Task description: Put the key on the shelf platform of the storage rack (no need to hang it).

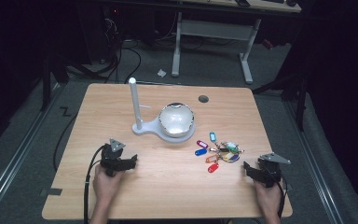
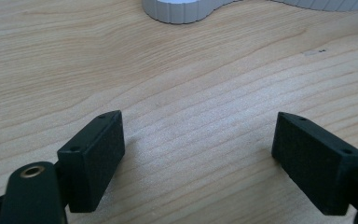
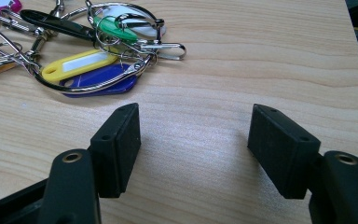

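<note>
A bunch of coloured key tags on metal rings (image 1: 219, 151) lies on the wooden table (image 1: 168, 186), right of centre. In the right gripper view the key tags (image 3: 88, 60) sit just ahead and left of the jaws. My right gripper (image 1: 251, 170) rests near the table's right front, open and empty; it is also seen close up as the right gripper (image 3: 193, 140). My left gripper (image 1: 129, 162) stands open at the left front, with bare wood between the jaws of the left gripper (image 2: 200, 149). A white stand with an upright post (image 1: 135, 105) and a bowl (image 1: 177, 119) sits mid-table.
The stand's white ribbed base (image 2: 182, 9) lies ahead of the left gripper. A round cable hole (image 1: 203, 99) is near the table's far edge. Dark floor, cables and another desk's legs (image 1: 247, 60) lie beyond the table.
</note>
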The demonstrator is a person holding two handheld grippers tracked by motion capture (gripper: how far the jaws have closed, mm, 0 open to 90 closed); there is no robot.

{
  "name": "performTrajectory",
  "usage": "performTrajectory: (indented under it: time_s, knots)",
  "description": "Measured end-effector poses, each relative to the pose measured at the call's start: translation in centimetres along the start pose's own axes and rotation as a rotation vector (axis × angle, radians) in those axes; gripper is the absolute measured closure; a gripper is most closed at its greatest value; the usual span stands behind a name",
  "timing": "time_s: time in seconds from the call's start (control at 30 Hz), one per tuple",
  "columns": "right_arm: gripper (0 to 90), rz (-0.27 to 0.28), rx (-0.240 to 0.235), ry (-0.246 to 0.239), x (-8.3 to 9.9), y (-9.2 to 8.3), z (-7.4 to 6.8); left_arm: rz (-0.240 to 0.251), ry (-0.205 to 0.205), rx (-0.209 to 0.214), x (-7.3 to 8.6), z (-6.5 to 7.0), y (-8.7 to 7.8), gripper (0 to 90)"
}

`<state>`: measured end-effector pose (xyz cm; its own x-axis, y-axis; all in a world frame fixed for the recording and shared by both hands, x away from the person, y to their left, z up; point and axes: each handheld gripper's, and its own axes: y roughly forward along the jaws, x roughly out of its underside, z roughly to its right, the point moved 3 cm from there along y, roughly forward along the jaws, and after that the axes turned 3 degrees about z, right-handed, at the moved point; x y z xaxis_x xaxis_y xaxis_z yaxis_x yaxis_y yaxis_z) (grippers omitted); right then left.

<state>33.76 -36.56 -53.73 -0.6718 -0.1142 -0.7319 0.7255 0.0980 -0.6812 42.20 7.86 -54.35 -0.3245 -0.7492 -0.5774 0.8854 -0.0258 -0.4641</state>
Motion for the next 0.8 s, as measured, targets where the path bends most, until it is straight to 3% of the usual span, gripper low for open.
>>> performTrajectory:
  time_s: [0.47,0.63,0.8]
  knots:
    - [34.8,0.001,-0.008,-0.005,-0.04,0.04,-0.01,0.000,0.000,0.000,-0.01,0.00,0.00,17.4]
    - [40.3,0.001,-0.013,-0.011,-0.15,0.06,-0.32,0.000,-0.002,-0.001,0.00,0.01,0.00,17.4]
    - [40.3,-0.020,-0.023,-0.029,-0.47,0.14,-0.94,0.000,0.000,0.000,0.00,0.00,0.00,17.4]
